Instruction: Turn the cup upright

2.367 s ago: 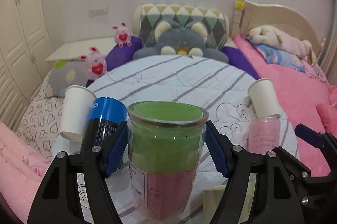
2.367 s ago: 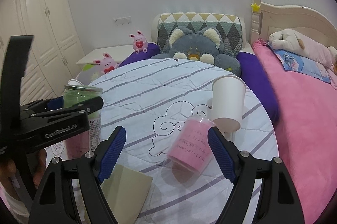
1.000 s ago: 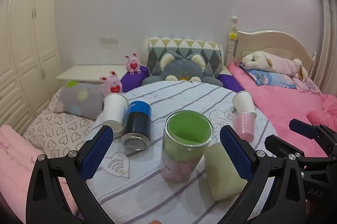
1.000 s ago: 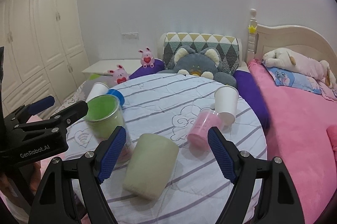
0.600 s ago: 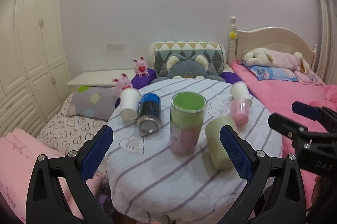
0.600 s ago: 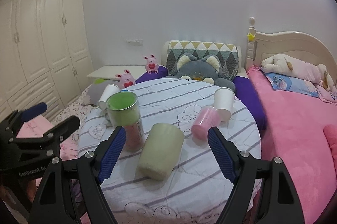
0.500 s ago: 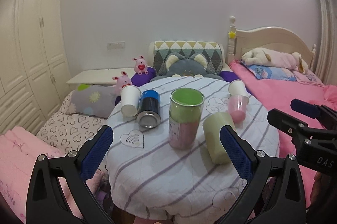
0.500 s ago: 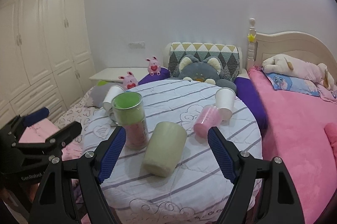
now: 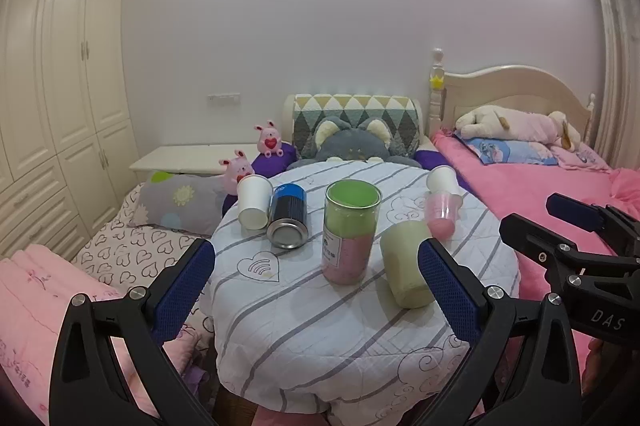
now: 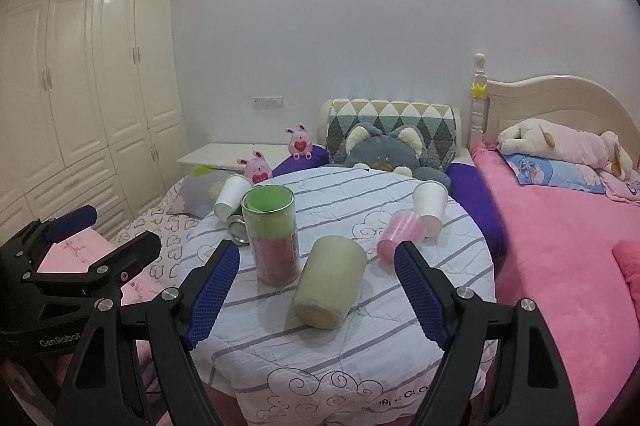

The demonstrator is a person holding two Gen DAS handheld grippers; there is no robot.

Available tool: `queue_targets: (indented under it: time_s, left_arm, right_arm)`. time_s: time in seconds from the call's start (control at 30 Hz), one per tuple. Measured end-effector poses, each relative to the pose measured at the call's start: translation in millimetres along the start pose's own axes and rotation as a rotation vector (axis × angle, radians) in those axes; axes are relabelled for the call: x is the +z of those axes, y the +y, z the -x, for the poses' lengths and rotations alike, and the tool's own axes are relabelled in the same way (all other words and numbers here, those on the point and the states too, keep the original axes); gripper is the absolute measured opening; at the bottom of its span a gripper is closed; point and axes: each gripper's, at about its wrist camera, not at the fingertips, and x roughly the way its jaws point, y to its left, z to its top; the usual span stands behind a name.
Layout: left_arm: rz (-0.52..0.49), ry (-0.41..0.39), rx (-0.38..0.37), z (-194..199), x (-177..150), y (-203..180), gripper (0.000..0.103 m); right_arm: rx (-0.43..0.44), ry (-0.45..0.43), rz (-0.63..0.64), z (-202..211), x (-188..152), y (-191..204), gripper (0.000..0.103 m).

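A clear cup with green and pink contents [image 9: 350, 230] stands upright in the middle of the round table [image 9: 320, 338]; it also shows in the right wrist view [image 10: 273, 234]. A pale green cup [image 9: 405, 274] [image 10: 330, 286] lies on its side beside it. A pink cup [image 9: 441, 214] [image 10: 400, 238], two white paper cups [image 9: 253, 201] [image 9: 442, 180] and a blue-black can [image 9: 288, 222] also lie tipped over. My left gripper [image 9: 316, 286] and right gripper [image 10: 316, 290] are both open, empty, and held back from the table.
The table has a striped quilted cover [image 10: 340, 346]. A pink bed [image 10: 568, 246] lies to the right. Plush toys and pillows [image 10: 384, 146] sit behind. White wardrobes [image 10: 80, 86] stand at the left. The other gripper [image 10: 72, 266] shows at the lower left of the right wrist view.
My left gripper let go of the clear green and pink cup, which now stands upright. Both grippers pulled back and up from the table.
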Motion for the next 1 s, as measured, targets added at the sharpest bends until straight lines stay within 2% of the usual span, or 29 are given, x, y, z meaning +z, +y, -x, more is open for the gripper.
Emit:
queue_targets:
  time_s: [0.57, 1.0]
  left_arm:
    - [0.006, -0.025, 0.004, 11.0, 6.1, -2.0, 0.103]
    - [0.003, -0.036, 0.009, 5.0, 10.6, -4.1, 0.103]
  right_arm:
    - [-0.001, -0.026, -0.01, 9.5, -0.4, -2.0, 0.081]
    - [0.0, -0.091, -0.012, 15.3, -0.2, -5.1, 0.081]
